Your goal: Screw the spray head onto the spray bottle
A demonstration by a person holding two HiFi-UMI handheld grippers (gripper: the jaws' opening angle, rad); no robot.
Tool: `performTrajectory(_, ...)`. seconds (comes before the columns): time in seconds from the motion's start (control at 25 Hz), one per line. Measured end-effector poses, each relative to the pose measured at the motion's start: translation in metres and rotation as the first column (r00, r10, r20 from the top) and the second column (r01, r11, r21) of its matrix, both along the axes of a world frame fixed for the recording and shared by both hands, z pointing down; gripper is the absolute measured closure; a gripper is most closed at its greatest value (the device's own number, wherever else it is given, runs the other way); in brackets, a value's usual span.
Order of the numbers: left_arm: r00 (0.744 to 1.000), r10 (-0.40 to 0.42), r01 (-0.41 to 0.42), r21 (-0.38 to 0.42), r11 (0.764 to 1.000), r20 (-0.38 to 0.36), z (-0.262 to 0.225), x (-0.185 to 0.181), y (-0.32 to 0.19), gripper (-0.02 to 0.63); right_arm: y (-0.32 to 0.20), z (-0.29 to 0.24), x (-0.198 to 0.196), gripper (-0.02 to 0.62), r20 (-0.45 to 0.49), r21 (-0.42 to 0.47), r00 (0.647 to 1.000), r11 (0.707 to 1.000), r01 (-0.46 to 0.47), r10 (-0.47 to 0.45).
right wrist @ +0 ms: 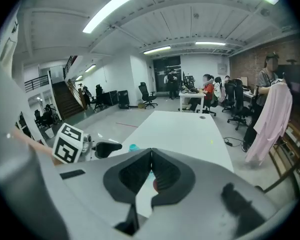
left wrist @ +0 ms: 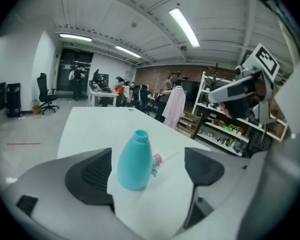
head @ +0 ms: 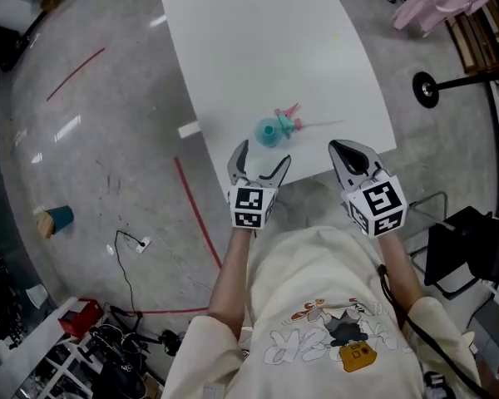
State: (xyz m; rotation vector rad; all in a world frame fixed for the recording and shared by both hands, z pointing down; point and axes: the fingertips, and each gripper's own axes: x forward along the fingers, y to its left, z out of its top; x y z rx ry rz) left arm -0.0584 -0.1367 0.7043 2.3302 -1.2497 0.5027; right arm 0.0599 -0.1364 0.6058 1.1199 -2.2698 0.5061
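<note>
The task looks barely begun: the spray bottle [head: 269, 131] stands upright near the desk's [head: 258, 48] near edge, its long axis vertical and its open neck pointing up. The spray head [head: 289, 121] lies on its side just beside it, not yet screwed on. The left claw [head: 263, 155] is spread wide before the bottle, touching nothing. The right claw [head: 347, 148] is closed and empty.
</note>
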Motion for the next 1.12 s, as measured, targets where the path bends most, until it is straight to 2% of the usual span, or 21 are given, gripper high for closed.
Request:
performTrajectory(0.12,0.994,0.102,-0.105,0.074,0.992,0.039,0.033,0.006,-0.021,0.125,0.002,0.009,0.014,0.589,-0.041,-0.016,0.999,1.000,-0.012,0.011)
performTrajectory(0.24,0.977,0.185,-0.198,0.128,0.972,0.108,0.056,0.009,-0.037,0.120,0.003,0.012,0.027,0.589,-0.048,-0.038,0.997,0.998,-0.054,0.052)
performTrajectory(0.32,0.962,0.235,-0.254,0.136,0.958,0.143,0.070,0.014,-0.043,0.120,0.003,0.013,0.034,0.589,-0.051,-0.049,0.996,0.995,-0.082,0.079)
performTrajectory(0.48,0.939,0.311,-0.329,0.119,0.937,0.148,0.090,0.024,-0.044,0.120,0.005,0.018,0.036,0.589,-0.047,-0.066,0.992,0.991,-0.116,0.113)
performTrajectory(0.68,0.941,0.315,-0.327,0.092,0.941,0.125,0.108,0.026,-0.044,0.121,0.003,0.026,0.029,0.589,-0.051,-0.071,0.992,0.990,-0.118,0.115)
performTrajectory(1.04,0.942,0.311,-0.325,0.112,0.939,0.128,0.111,0.025,-0.053,0.123,0.002,0.030,0.018,0.589,-0.064,-0.081,0.993,0.992,-0.101,0.096)
performTrajectory(1.08,0.943,0.307,-0.322,0.113,0.940,0.132,0.110,0.024,-0.053,0.130,0.003,0.030,0.017,0.589,-0.067,-0.083,0.993,0.991,-0.100,0.095)
performTrajectory(1.12,0.943,0.302,-0.318,0.113,0.941,0.137,0.110,0.023,-0.054,0.171,0.003,0.031,0.017,0.589,-0.070,-0.085,0.993,0.991,-0.100,0.094)
